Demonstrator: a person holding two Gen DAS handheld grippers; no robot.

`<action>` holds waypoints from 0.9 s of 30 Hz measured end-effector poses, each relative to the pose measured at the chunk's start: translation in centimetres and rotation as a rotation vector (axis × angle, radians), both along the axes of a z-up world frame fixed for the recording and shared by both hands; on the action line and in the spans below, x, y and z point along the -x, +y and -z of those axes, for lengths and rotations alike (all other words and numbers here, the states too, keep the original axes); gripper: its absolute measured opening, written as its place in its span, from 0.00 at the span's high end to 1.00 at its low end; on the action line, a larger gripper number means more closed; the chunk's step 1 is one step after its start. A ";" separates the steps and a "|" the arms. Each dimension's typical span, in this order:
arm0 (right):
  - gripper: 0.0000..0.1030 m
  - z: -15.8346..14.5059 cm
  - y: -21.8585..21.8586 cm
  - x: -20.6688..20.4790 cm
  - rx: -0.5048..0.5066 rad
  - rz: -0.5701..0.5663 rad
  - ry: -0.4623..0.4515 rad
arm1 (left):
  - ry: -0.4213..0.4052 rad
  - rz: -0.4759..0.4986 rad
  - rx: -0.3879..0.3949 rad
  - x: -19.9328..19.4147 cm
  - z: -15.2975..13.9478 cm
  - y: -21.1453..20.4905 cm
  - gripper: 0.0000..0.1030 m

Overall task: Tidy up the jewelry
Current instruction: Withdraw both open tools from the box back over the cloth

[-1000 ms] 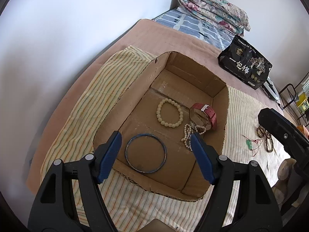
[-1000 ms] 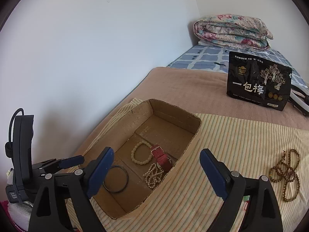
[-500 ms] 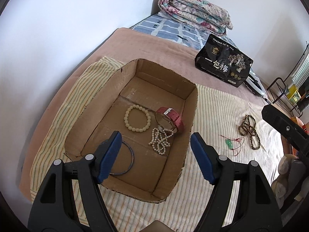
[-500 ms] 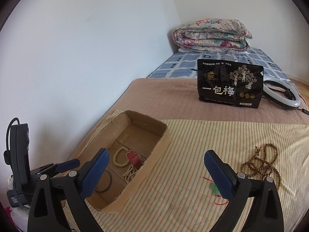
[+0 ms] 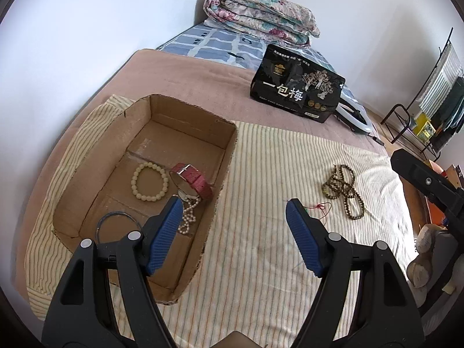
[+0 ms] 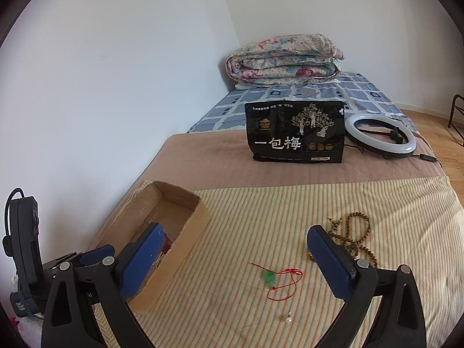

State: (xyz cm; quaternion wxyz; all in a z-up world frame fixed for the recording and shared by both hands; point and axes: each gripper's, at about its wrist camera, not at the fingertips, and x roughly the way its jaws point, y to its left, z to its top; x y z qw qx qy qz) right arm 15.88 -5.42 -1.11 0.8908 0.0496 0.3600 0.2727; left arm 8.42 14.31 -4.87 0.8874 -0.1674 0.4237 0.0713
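Note:
An open cardboard box sits on a striped cloth. In it lie a cream bead bracelet, a red-strapped watch, a pearl strand and a dark bangle. On the cloth to the right lie brown prayer beads, a green pendant on red cord and a small pearl piece. My left gripper is open and empty, above the box's right wall. My right gripper is open and empty, just before the pendant.
A black snack bag stands on the brown blanket behind the cloth. A ring light lies to its right. A folded floral quilt sits at the bed's far end. A wall runs along the left.
Both grippers have swung right, away from the box and toward the loose jewelry on the cloth. The pendant and prayer beads now sit nearer the right gripper. Both stay open.

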 end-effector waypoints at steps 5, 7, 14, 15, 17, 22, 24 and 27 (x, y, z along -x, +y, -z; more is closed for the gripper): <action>0.00 -0.2 -2.4 -0.1 0.005 0.041 -0.001 | 0.004 0.046 -0.002 -0.9 0.1 -2.2 0.26; 0.00 -0.2 -3.3 -0.3 0.011 0.056 -0.002 | 0.011 0.063 -0.004 -1.2 0.3 -3.0 0.26; 0.00 0.6 -6.2 -1.4 0.048 0.103 0.013 | 0.045 0.107 0.003 -2.4 1.5 -5.3 0.26; 0.00 0.9 -6.7 -1.7 0.050 0.112 0.021 | 0.049 0.112 0.005 -2.5 1.6 -5.6 0.26; 0.00 1.5 -7.7 -2.4 0.051 0.121 0.045 | 0.057 0.122 0.009 -2.9 1.9 -6.2 0.26; 0.00 3.3 -9.7 -4.1 0.069 0.157 0.094 | 0.083 0.157 0.007 -3.7 3.0 -7.7 0.27; 0.00 4.3 -10.1 -4.9 0.089 0.165 0.113 | 0.094 0.170 0.017 -4.0 3.5 -8.1 0.27; 0.00 5.6 -10.4 -5.8 0.122 0.165 0.130 | 0.112 0.178 0.024 -4.5 4.4 -8.6 0.27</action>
